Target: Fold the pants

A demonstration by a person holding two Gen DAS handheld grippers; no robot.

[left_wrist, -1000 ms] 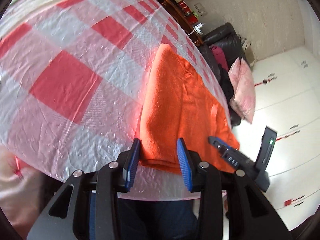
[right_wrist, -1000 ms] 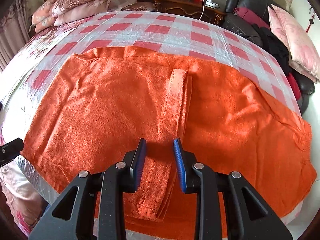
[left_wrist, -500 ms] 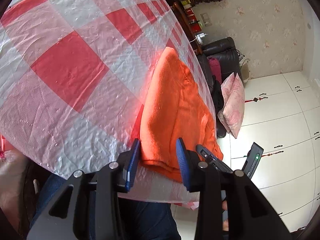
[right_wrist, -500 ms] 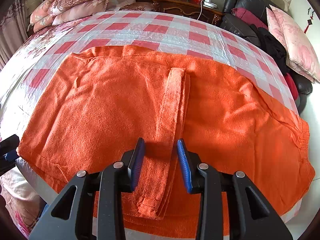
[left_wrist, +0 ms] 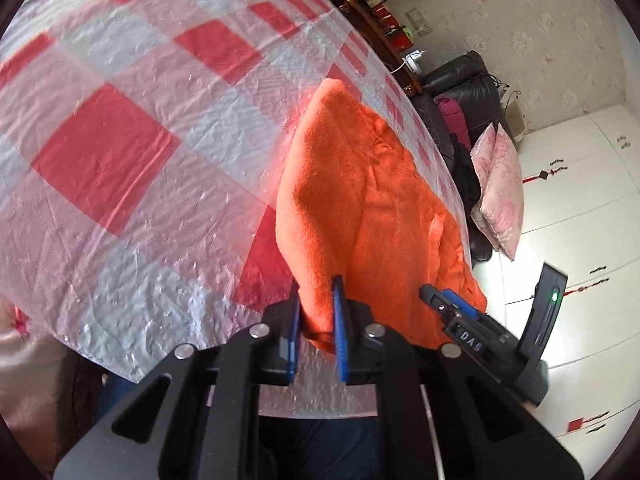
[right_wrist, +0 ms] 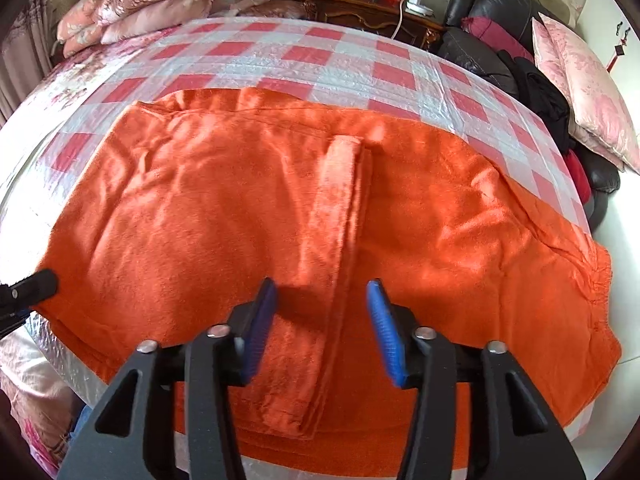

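Your left gripper (left_wrist: 316,312) is closing on the near left corner of the orange pants (right_wrist: 248,216); the cloth sits between the blue pads (left_wrist: 339,332) and they pinch it, the corner lifted a bit off the checked plastic sheet (left_wrist: 120,152). Your right gripper (right_wrist: 322,328) is opening, pads well apart over the pants' folded strip (right_wrist: 336,248) that runs down the middle; nothing gripped, pads not pressing the fabric. The pants lie spread flat across the red-and-white sheet on the bed, near edge along the bed's near side, right end reaching toward the bed's right edge. In the right wrist view the left gripper's tip (right_wrist: 32,286) shows at the pants' left edge. In the left wrist view the right gripper (left_wrist: 460,320) sits just beside the pants' near edge. Pink pillow (right_wrist: 588,92) and dark sofa (right_wrist: 492,12) beyond the bed at right; flowered bedding (right_wrist: 132,0) piled at far left.
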